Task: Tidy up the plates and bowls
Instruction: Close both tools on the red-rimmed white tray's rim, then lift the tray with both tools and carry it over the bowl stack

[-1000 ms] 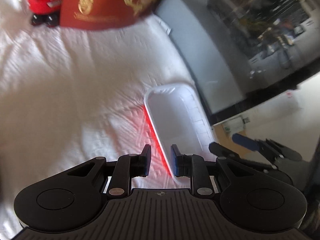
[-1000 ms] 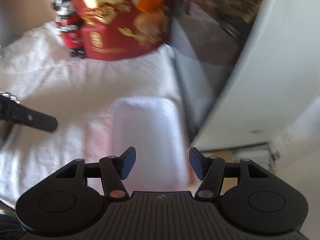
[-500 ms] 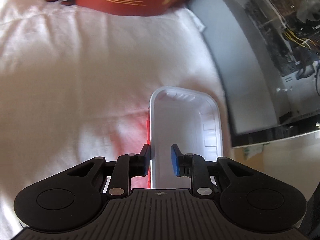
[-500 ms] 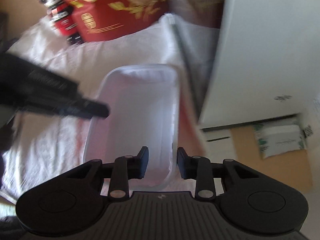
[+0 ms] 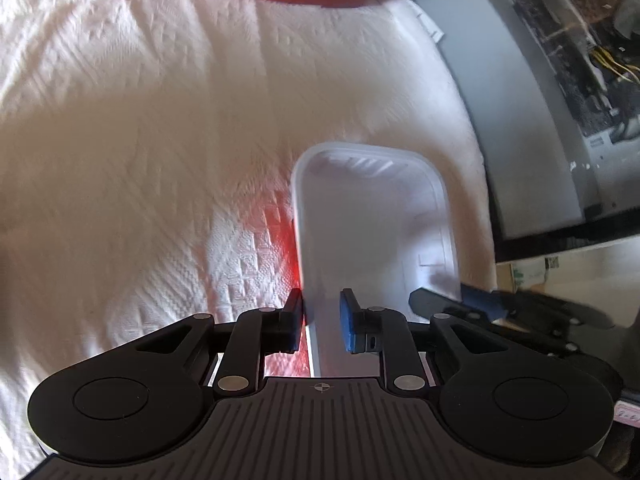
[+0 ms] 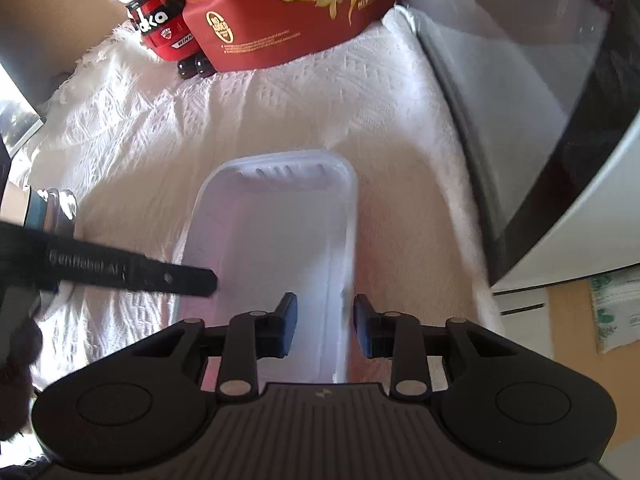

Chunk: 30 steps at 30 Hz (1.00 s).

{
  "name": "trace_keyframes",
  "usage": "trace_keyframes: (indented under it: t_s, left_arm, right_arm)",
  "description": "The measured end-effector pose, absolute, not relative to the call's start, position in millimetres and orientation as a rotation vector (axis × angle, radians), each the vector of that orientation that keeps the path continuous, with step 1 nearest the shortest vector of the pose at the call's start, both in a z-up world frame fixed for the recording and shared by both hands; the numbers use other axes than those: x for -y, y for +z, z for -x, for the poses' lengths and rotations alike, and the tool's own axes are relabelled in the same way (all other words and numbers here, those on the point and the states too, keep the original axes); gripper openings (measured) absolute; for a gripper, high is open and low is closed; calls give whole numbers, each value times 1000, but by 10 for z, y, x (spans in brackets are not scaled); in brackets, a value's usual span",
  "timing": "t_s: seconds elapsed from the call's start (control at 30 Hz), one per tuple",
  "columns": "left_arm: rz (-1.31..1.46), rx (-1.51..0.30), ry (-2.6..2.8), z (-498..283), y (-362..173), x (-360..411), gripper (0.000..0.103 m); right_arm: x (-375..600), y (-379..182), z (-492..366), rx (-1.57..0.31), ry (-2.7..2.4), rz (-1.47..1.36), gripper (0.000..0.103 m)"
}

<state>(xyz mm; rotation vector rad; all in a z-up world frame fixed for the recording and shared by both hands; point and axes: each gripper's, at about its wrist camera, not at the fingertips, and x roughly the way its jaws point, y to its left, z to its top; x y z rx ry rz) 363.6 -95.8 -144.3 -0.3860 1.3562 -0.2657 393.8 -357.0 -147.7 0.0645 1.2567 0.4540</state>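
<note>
A white rectangular plastic tray [image 5: 372, 220] lies on a white textured cloth [image 5: 140, 140]. My left gripper [image 5: 320, 320] straddles the tray's left rim near its close end. Its jaws are closing, the outer pad against the rim and a small gap at the inner pad. My right gripper [image 6: 325, 324] is shut on the right rim of the tray [image 6: 276, 232]. From the left wrist view the right gripper's fingers [image 5: 436, 304] show at the tray's right side. A left finger [image 6: 172, 278] reaches in over the left rim in the right wrist view.
A red snack bag [image 6: 280, 12] and a bear-shaped red bottle [image 6: 156, 20] stand at the far end of the cloth. A white appliance with a dark glass door [image 6: 540, 100] lines the right side. A metal object [image 6: 60, 208] sits at the left edge.
Both grippers came down onto the tray, one to each long side. The right jaws went from wide apart to narrow around the right rim. The left gripper slid over the left rim.
</note>
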Motion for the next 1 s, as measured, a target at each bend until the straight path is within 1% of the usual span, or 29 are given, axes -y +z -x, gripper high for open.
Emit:
trace_keyframes:
  t_s: [0.1, 0.27, 0.4, 0.5, 0.7, 0.87, 1.0]
  left_arm:
    - [406, -1302, -285, -3581, -1203, 854, 21]
    - [416, -1132, -264, -3428, -488, 460, 21]
    - [440, -1032, -223, -3197, -7, -52, 21]
    - [464, -988, -158, -2997, 209, -463, 21]
    - [497, -969, -62, -2754, 373, -1249, 22]
    - [514, -949, -20, -2498, 433, -1675, 22]
    - [539, -980, 14, -2394, 278, -1882, 24]
  right_arm:
    - [3488, -1330, -3907, -1217, 472, -32, 26]
    - [3389, -849, -3980, -1114, 504, -98, 26]
    - [3110, -314, -3948, -972, 583, -98, 26]
    - [2799, -16, -3897, -904, 659, -109, 26]
    - [1972, 188, -3696, -869, 801, -96, 26]
    - [1411, 250, -3528, -867, 881, -68, 26]
    - [1113, 212, -3394, -889, 923, -47, 27]
